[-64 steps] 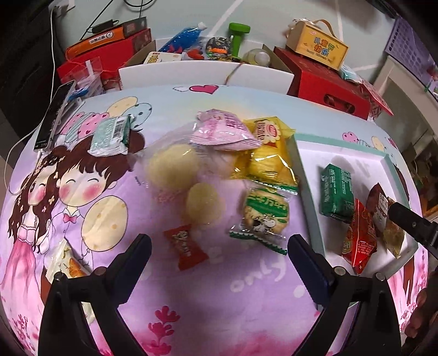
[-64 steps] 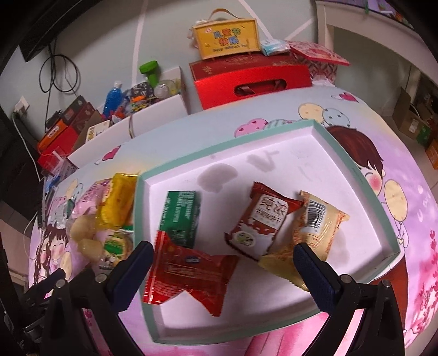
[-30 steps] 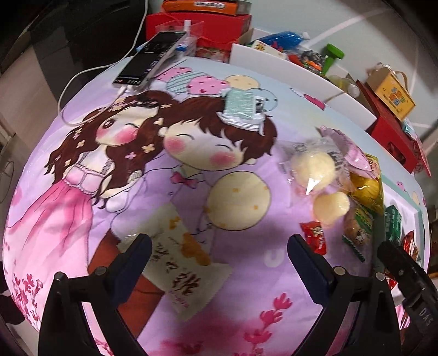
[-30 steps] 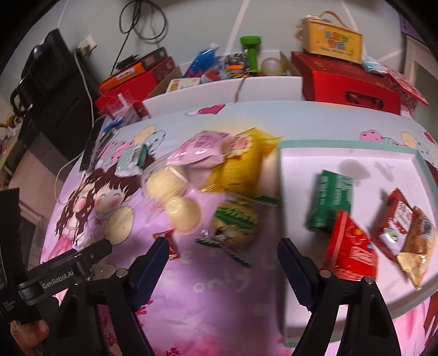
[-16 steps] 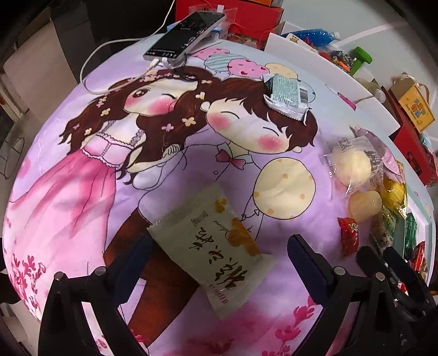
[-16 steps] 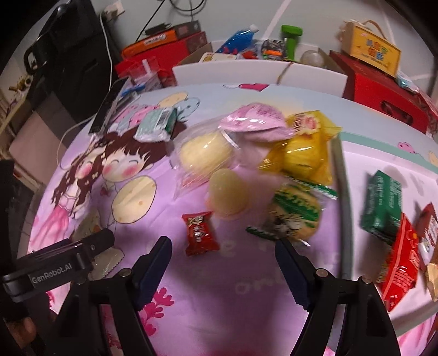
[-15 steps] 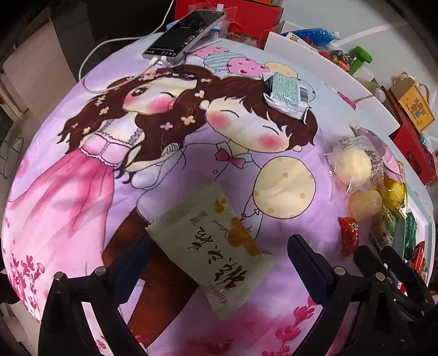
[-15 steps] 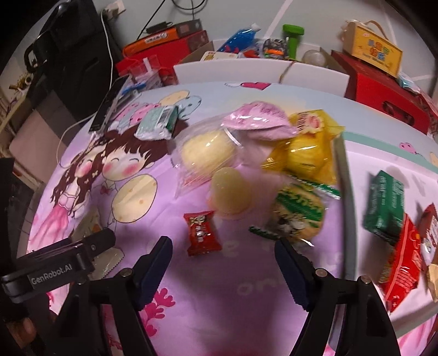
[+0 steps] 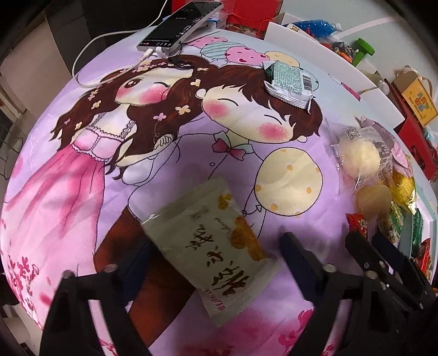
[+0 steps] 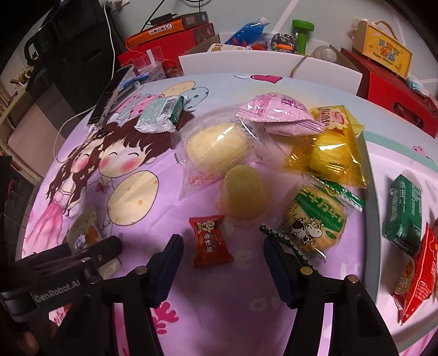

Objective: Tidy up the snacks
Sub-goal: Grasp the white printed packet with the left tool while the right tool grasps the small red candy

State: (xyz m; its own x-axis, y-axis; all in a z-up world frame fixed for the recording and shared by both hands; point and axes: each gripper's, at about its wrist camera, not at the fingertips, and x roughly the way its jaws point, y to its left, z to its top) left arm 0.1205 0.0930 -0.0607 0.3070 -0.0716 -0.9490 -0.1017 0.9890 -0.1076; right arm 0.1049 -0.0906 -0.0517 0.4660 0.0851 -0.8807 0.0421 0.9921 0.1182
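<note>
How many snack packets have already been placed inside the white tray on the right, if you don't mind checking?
2 clearly visible in the white tray: a green packet and, below it, a red packet. More may lie beyond the picture's right edge.

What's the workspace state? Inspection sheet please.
Surface: cartoon-print cloth, lying flat.
Job's things: beige packet between the left tongs; red candy between the right tongs; jelly cup, cake loose; green pack on tray.
Clutter: phone, red boxes.
Grippers: both have just been closing, pads not yet pressing.
Cables: white cable into phone.
Surroundings: nothing seen.
</note>
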